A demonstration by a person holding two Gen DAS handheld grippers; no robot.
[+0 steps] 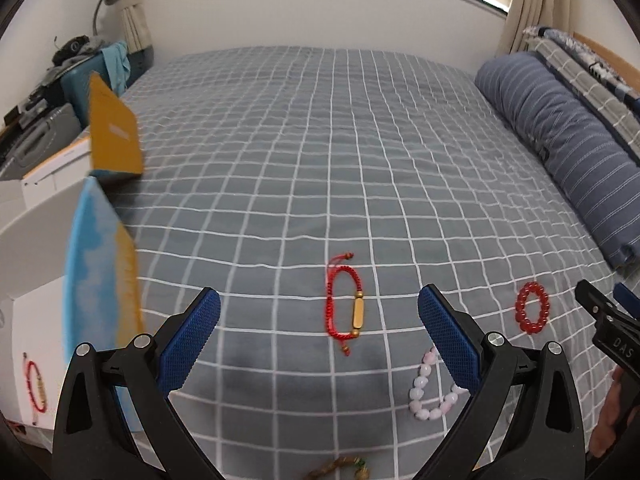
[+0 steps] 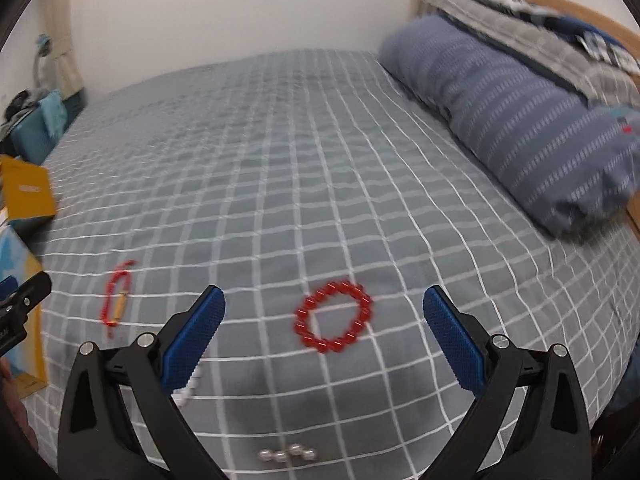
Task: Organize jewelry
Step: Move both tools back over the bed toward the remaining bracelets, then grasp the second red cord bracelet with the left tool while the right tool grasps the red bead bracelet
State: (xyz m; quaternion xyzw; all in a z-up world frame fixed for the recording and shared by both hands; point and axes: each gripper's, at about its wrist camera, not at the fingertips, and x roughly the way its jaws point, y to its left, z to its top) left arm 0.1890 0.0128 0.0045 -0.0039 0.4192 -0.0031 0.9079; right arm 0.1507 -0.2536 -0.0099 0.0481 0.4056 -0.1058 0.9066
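1. The left gripper [image 1: 319,334] hangs over the checked bed [image 1: 304,152] with its jaws wide apart and nothing between them.
2. Straight ahead of those jaws and centred in the gap lies the red cord bracelet [image 1: 345,303]; its gold tube bead and long axis run away from the jaws, roughly along the line of approach.
3. A pink bead bracelet [image 1: 430,390] sits close under the right-hand jaw of the left gripper, partly hidden by it.
4. The right gripper [image 2: 324,330] is likewise spread open and empty, with the red bead bracelet [image 2: 334,317] lying flat as a ring just ahead of its jaws, centred between them.
5. From the right wrist view the cord bracelet lies well off to the left of the jaws, so the left hand looks the nearer for it and the right hand for the bead ring.
6. An open white box [image 1: 24,364], beyond the left jaw of the left gripper, already holds one red bracelet, so it is probably the destination.
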